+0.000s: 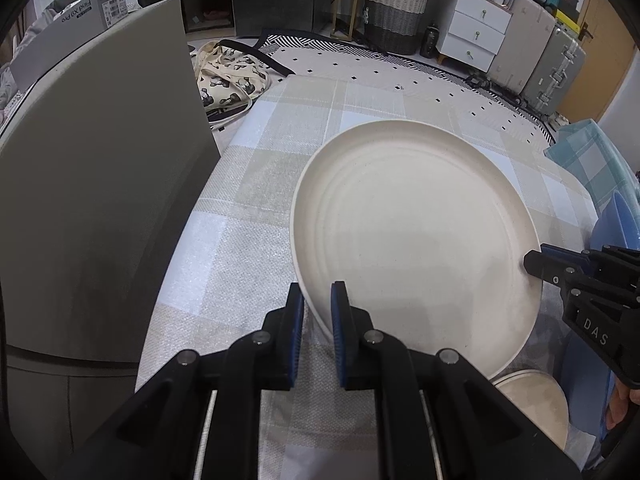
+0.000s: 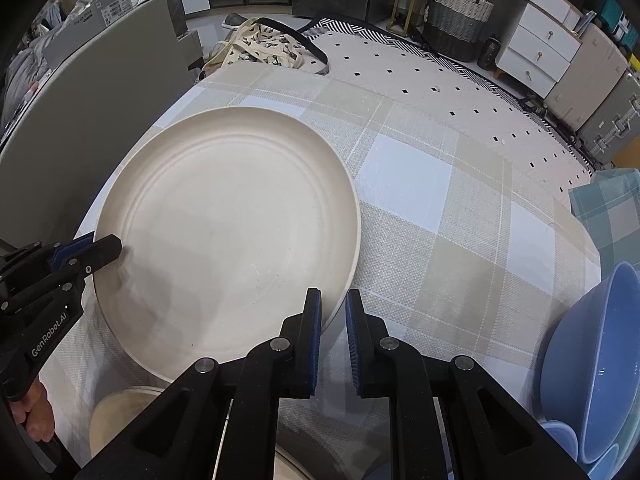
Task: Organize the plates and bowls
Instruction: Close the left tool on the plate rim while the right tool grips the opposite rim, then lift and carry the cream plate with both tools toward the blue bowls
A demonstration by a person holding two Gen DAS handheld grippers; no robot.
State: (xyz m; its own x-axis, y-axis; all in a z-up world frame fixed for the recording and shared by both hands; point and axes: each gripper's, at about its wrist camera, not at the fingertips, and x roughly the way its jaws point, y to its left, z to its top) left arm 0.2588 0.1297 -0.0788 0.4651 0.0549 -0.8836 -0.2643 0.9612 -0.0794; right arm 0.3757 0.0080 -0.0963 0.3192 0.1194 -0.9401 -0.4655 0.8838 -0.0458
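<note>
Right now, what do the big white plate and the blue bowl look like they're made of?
The big plate looks like matte plastic or wheat-straw composite rather than glazed china: it is cream, finely speckled and has no bright shine. The blue bowl looks like smooth plastic with a soft sheen, though ceramic can't be ruled out. Both grippers, left and right, pinch the plate's rim.

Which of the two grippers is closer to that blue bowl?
Right. The right gripper grips the cream plate on the rim facing the blue bowl; the left gripper grips the plate's opposite rim, farther from the bowl.
</note>
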